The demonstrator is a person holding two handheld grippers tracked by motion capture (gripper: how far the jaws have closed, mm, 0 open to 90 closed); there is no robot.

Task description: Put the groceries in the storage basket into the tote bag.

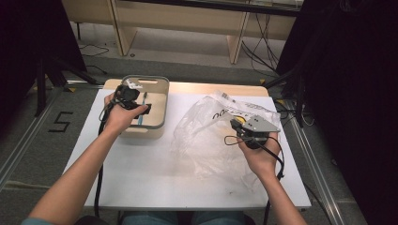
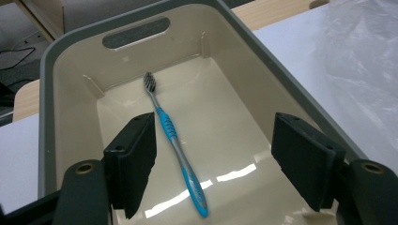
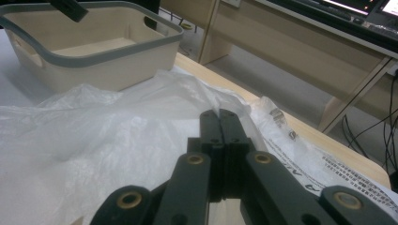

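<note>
While left gripper (image 2: 213, 164) hovers wide over the bin (image 2: 47, 93) (toothbrush (image 2: 176, 145) inside), right gripper (image 3: 219, 123) fingers pressed together, possibly pinching plastic bag (image 3: 94, 140).

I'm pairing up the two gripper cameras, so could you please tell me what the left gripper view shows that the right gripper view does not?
The left gripper view alone looks down into the bin and shows the blue toothbrush lying on its floor, between the left gripper and its wide-open jaws. The right gripper view alone shows the right gripper, jaws pressed together over the plastic bag, and the wooden furniture beyond the table. Both share the beige bin with its grey rim and the clear plastic bag.
</note>
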